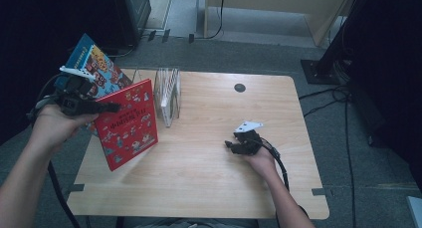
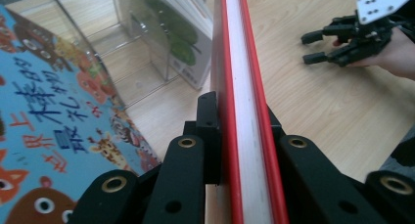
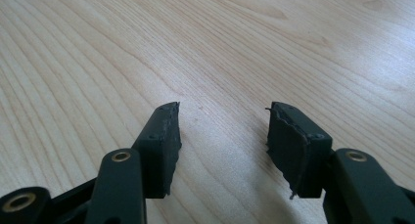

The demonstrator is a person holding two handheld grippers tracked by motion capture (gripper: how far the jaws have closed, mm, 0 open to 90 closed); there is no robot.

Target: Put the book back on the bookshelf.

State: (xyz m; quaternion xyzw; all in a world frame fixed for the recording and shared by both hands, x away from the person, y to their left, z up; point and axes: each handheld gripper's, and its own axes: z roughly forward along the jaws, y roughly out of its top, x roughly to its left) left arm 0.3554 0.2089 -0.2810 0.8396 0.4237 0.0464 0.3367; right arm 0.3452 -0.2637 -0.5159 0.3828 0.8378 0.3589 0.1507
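Two picture books are off the rack: the left gripper (image 1: 112, 107) is clamped on the red book (image 1: 127, 123), held tilted above the table's (image 1: 209, 178) left edge, and one blue book (image 1: 97, 66) stands behind it. One clear rack (image 1: 166, 93) holds more books just beside. The right gripper (image 1: 230, 144), jaws apart and empty, sits on the table.
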